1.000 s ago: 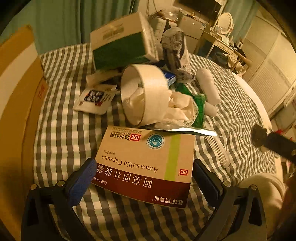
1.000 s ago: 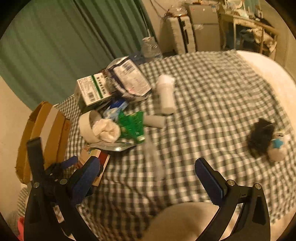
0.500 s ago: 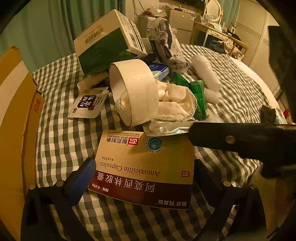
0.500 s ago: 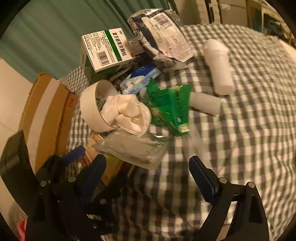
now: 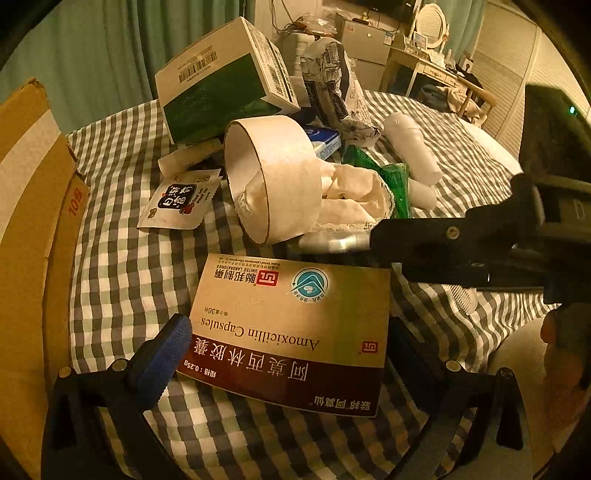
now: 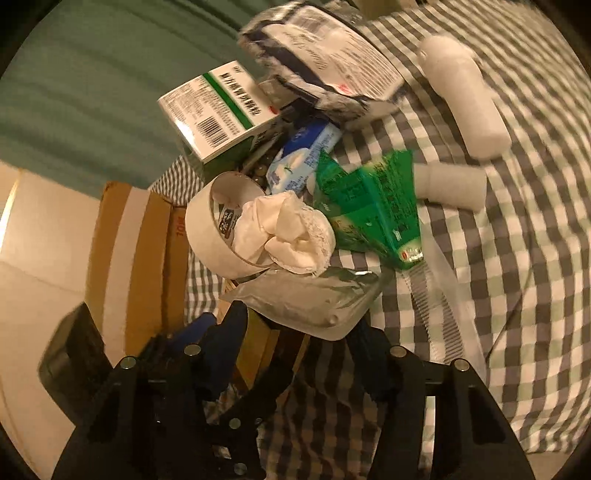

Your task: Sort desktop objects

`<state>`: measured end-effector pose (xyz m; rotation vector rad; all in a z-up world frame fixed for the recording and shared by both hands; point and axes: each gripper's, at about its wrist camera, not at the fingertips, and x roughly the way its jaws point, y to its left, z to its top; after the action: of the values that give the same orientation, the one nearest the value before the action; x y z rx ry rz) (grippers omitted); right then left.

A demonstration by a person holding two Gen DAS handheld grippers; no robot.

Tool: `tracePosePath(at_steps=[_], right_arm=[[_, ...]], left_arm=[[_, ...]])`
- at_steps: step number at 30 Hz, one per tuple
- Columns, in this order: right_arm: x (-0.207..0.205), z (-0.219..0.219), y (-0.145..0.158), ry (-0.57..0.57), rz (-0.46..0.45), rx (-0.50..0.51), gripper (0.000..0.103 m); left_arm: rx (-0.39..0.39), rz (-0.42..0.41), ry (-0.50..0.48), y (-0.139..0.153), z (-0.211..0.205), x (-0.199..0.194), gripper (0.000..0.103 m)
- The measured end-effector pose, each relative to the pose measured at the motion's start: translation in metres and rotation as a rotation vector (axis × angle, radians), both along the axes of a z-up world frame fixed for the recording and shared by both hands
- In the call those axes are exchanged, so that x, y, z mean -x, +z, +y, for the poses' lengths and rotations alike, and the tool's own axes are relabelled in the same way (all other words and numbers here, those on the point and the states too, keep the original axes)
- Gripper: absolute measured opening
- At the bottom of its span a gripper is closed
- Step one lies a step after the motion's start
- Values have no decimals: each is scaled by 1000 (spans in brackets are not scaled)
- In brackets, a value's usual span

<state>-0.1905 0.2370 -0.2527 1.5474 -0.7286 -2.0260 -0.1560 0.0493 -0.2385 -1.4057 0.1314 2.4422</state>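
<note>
The right tongs (image 6: 295, 332) are closing with the near edge of the silver foil pouch (image 6: 306, 299) between their 2 jaws; whether the pads press it cannot be told. The left tongs (image 5: 288, 354) stand open astride the Amoxicillin box (image 5: 291, 328), which lies flat on the checked bed (image 5: 125, 266). Beyond the pouch lean the tape roll (image 5: 273, 177), crumpled white cloth (image 6: 291, 232) and green packet (image 6: 373, 206).

place: a home, a bedroom | signs: checked bed cover (image 5: 122, 266), far dressing table with round mirror (image 5: 430, 18), green curtains (image 5: 110, 48)
</note>
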Motion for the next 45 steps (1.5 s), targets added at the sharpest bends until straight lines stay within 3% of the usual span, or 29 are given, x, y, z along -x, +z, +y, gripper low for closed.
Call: tracePosePath(at_steps=[4, 8, 10, 11, 15, 20, 27, 36, 45], right_arm=[[-1, 9, -9, -37, -69, 84, 64], [1, 11, -8, -69, -58, 102, 65], [5, 9, -10, -69, -51, 111, 56], [7, 7, -13, -65, -53, 117, 37], [9, 0, -15, -71, -43, 151, 27], [5, -6, -1, -59, 23, 105, 23], [-9, -10, 26, -39, 122, -59, 23], [-21, -34, 2, 163, 74, -169, 23], [-14, -30, -3, 130, 51, -135, 23]], left_arm=[[-6, -4, 6, -1, 1, -2, 103], [5, -4, 10, -1, 1, -5, 103], [18, -3, 12, 0, 2, -8, 103], [27, -5, 13, -1, 2, -10, 103], [49, -19, 23, 1, 3, -16, 103], [38, -80, 77, 6, -7, -25, 103], [-96, -225, 177, 4, -33, -28, 103], [-156, -269, 251, 7, -48, -29, 103], [-229, -318, 289, -19, -47, -19, 103]])
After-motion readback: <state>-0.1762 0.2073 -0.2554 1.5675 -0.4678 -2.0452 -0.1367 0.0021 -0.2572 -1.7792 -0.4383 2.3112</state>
